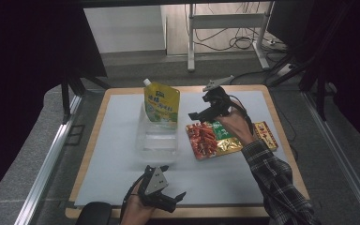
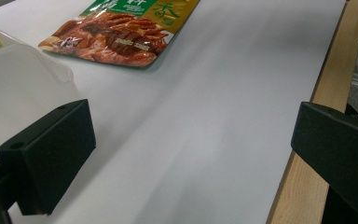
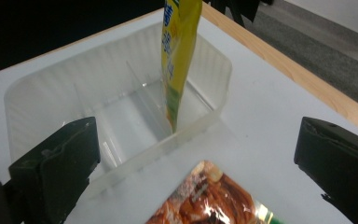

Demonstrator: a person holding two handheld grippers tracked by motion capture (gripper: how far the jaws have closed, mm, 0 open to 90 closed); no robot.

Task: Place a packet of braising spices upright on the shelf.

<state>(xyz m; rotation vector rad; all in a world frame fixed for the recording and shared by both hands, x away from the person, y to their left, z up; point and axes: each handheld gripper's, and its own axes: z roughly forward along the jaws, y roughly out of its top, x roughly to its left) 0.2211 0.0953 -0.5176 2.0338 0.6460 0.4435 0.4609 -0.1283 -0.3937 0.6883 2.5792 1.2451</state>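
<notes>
Lying flat on the white mat, one glossy red snack packet (image 1: 209,139) sits just beside one clear plastic tray (image 1: 157,136), with a second red and gold packet (image 1: 267,135) partly hidden behind the person's right hand. One yellow spouted pouch (image 1: 161,105) stands upright in the tray's far compartment. Above the packet's far edge the right gripper (image 1: 198,114) hovers, jaws wide apart and empty. Near the table's front edge the left gripper (image 1: 171,194) is spread wide too, holding nothing.
</notes>
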